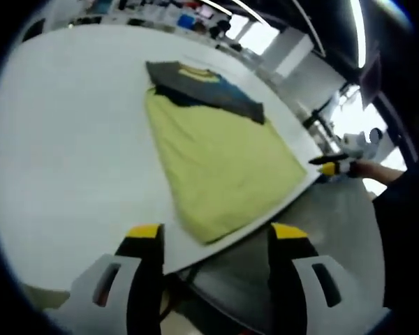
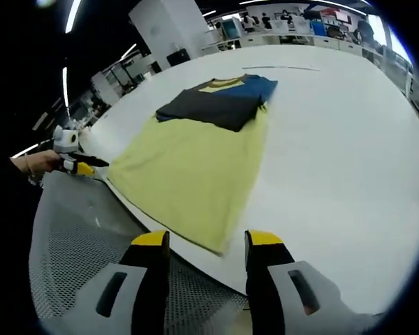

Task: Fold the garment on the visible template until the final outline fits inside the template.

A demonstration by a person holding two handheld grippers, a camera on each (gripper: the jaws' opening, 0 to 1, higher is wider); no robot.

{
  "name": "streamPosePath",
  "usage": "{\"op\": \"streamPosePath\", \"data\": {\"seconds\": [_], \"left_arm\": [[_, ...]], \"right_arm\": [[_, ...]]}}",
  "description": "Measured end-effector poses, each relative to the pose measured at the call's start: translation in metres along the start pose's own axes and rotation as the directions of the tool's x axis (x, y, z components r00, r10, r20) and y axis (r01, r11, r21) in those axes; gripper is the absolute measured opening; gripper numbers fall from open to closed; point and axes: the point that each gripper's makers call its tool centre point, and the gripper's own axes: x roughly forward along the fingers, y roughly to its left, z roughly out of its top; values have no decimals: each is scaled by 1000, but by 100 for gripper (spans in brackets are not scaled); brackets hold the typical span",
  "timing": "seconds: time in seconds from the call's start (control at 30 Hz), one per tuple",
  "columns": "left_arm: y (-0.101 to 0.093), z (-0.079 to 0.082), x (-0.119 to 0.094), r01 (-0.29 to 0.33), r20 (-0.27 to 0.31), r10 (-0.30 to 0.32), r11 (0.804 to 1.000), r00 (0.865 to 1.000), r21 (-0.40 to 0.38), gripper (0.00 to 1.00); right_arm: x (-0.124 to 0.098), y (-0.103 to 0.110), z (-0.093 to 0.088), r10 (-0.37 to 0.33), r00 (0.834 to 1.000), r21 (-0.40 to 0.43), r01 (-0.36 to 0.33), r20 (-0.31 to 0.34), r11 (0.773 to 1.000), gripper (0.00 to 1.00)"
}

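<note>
Nearest in the left gripper view, the left gripper point(image 1: 215, 241) stands with its yellow-tipped jaws apart and nothing between them, hovering just off the table point(image 1: 63, 160) edge. The right gripper point(image 2: 204, 246) is likewise spread and empty, above a grey mesh surface point(image 2: 84, 230) beside the table.

Beyond the jaws lies the shirt point(image 1: 216, 157) — flat on the white table, its hem near the edge, the yellow body running away to a dark top with a blue panel and yellow collar at the far end. It looks already narrowed into a long shape, sleeves tucked in. No template outline can be made out under it.

The risk from here, as a judgement: the hem sits so close to the edge that a careless pinch could drag cloth over it, or catch only the upper layer and undo the fold.

The fabric looks soft, thin and matte, with faint creases; the table is smooth and plain.
</note>
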Motion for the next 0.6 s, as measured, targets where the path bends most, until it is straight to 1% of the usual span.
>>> {"op": "streamPosePath", "data": {"seconds": [0.07, 0.2, 0.4, 0.5, 0.6], "left_arm": [[1, 2, 2, 1, 1, -1, 1000, 1000, -3, 53], [3, 1, 4, 0, -14, 0, 1000, 1000, -2, 49], [6, 2, 6, -5, -16, 5, 1000, 1000, -9, 43], [7, 2, 6, -6, -21, 6, 1000, 1000, -9, 41], [7, 1, 6, -5, -27, 5, 1000, 1000, -10, 39]], "right_arm": [[3, -1, 0, 3, 1000, 12, -3, 0, 1000, 38], [8, -4, -4, -1, 1000, 27, 2, -22, 1000, 33], [12, -6, -7, 3, 999, 49, -1, -40, 999, 29], [14, -7, -9, -6, 999, 44, 9, -49, 999, 25], [16, -9, -11, -11, 998, 41, 14, -64, 999, 25]]}}
